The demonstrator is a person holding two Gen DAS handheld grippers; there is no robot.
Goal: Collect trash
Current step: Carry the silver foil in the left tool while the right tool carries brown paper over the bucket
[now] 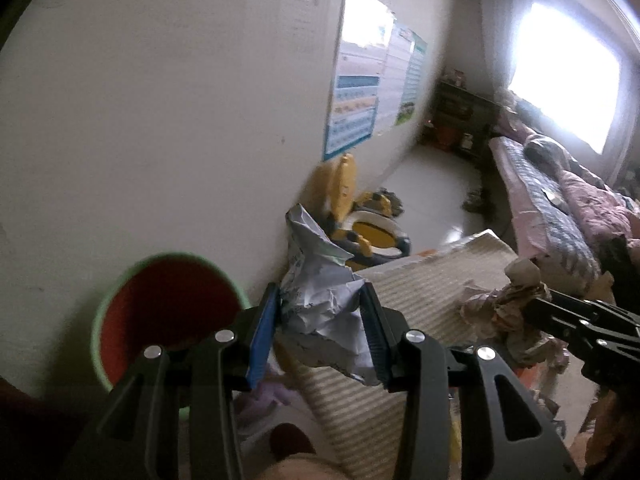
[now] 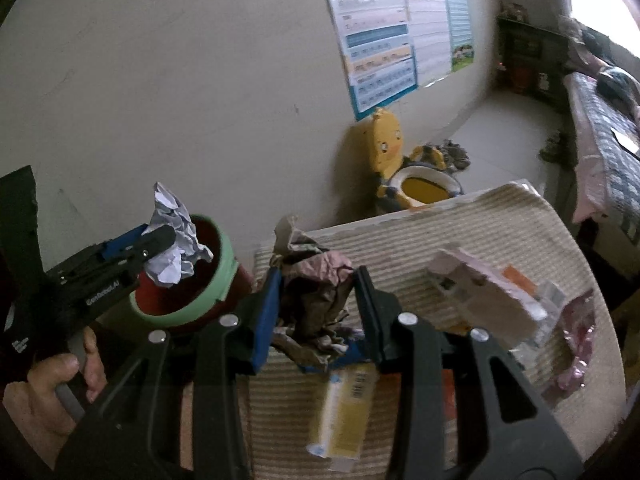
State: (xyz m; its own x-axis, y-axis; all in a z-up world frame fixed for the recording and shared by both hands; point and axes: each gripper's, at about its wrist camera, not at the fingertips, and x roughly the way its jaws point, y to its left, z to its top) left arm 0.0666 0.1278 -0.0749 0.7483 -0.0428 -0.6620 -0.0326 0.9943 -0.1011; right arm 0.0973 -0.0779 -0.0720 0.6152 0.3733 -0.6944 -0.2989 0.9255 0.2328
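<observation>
Left wrist view: my left tongs are clamped on a crumpled white paper wad, which fills the gap between the blue pad and the black one at lower centre. To the lower left of them sits the red bin with a green rim, against the wall. At the right edge my right tongs poke in, gripping a brownish crumpled wad over the striped tabletop.

The right wrist view shows that same brownish wad pinched between my right tongs at centre. Only here can I see the rest of the litter on the tabletop: a yellow carton just below the tongs, a white box to the right, and a pink wrapper near the right edge. At the left, my left tongs hold the white paper just above the bin's mouth, with my hand below on the handle. A yellow duck potty stands on the floor beyond.
</observation>
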